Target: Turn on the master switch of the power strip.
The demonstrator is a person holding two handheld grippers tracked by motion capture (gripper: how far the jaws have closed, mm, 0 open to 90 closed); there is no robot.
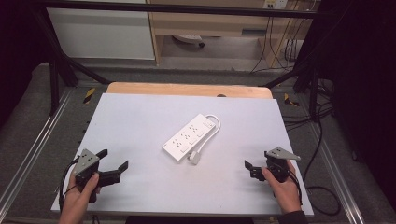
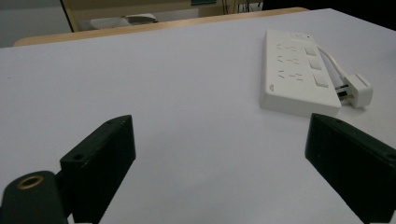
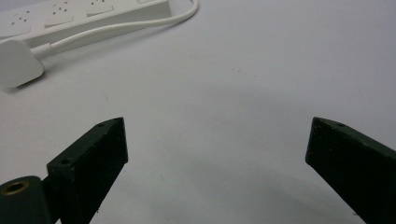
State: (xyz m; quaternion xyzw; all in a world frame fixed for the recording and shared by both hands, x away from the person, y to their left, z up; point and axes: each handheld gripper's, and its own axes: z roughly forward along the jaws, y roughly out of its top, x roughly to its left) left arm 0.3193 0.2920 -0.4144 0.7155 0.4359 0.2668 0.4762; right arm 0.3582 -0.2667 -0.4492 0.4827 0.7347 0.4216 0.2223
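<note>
White power strip (image 1: 191, 136) lying mid-table, its plug (image 1: 194, 157) just beside its near end. Left gripper (image 1: 113, 164) and right gripper (image 1: 256, 166), jaws apart, flank it well clear. Risk: a snagged cord (image 1: 211, 133) may drag the strip.

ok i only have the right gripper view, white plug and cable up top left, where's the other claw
Observer: The left claw sits at the table's near left corner, open, holding nothing.
Operator: how does the strip lie
Observer: The white rectangular plastic power strip lies diagonally at mid-table, its near end toward the left claw.
Operator: is the plug in a socket
Observer: No, the white plug lies loose on the pale grey tabletop by the strip's near end, its white cable looping from the far end.
</note>
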